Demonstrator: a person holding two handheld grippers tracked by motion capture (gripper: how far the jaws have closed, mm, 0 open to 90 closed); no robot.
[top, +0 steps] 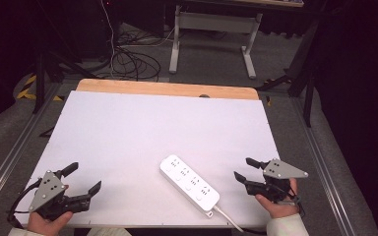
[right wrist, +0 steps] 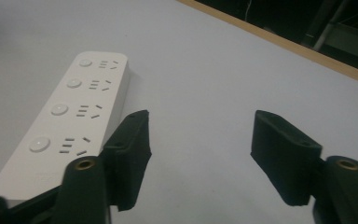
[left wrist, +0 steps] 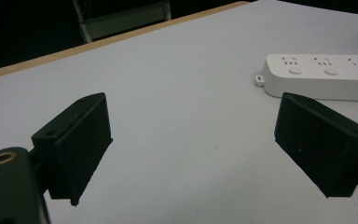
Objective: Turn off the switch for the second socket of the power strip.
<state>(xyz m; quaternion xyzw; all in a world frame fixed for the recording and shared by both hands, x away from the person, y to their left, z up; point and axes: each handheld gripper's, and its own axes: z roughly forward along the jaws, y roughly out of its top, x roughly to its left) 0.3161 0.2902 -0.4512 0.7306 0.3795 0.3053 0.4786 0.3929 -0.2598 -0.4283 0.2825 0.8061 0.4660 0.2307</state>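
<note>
A white power strip (top: 189, 183) with several sockets and round buttons lies flat near the table's front edge, its cable leaving at the near right end. My right gripper (top: 245, 170) hovers just right of it, open, nothing between its jaws. In the right gripper view the power strip (right wrist: 70, 116) lies left of the gripper (right wrist: 200, 154), beside the left fingertip (right wrist: 130, 154). My left gripper (top: 84, 178) sits at the front left corner, open and empty. From the left gripper view the power strip (left wrist: 326, 77) shows beyond the gripper (left wrist: 200, 149), at the right.
The white table top (top: 142, 128) has a wooden strip (top: 167, 89) along its far edge. Beyond it stand a desk frame (top: 211, 34) and loose cables (top: 133, 61) on the floor. Metal rails (top: 10, 157) run along both sides.
</note>
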